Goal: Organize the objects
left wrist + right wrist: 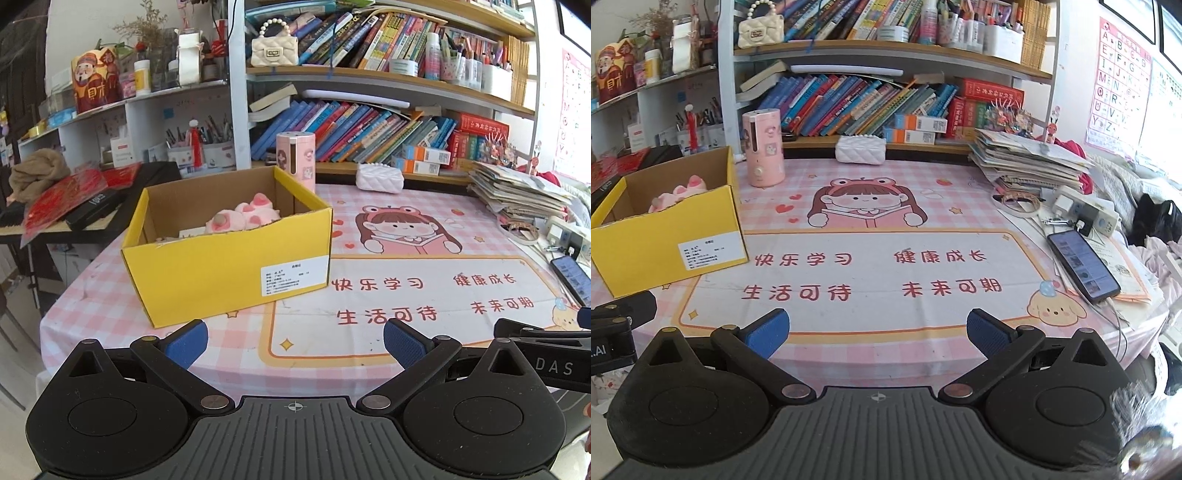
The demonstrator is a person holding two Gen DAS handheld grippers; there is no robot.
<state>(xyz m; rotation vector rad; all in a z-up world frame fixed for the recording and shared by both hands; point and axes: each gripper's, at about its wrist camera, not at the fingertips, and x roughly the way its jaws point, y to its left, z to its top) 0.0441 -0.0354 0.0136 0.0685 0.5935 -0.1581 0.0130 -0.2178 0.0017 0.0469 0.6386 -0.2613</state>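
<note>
A yellow cardboard box (225,273) stands open on the pink checked table mat (369,229); a pink plush toy (240,216) lies inside it. In the right wrist view the same yellow box (665,240) sits at the left with the pink plush toy (683,194) showing over its wall. My left gripper (293,341) hovers near the table's front edge, just right of the box's near corner, open with nothing between its blue pads. My right gripper (877,332) is open and empty over the front of the mat.
A pink cylindrical device (762,147) and a white quilted pouch (860,149) stand at the back of the table. A stack of papers (1027,158), a power strip (1086,214) and a phone (1082,264) crowd the right side. Bookshelves rise behind.
</note>
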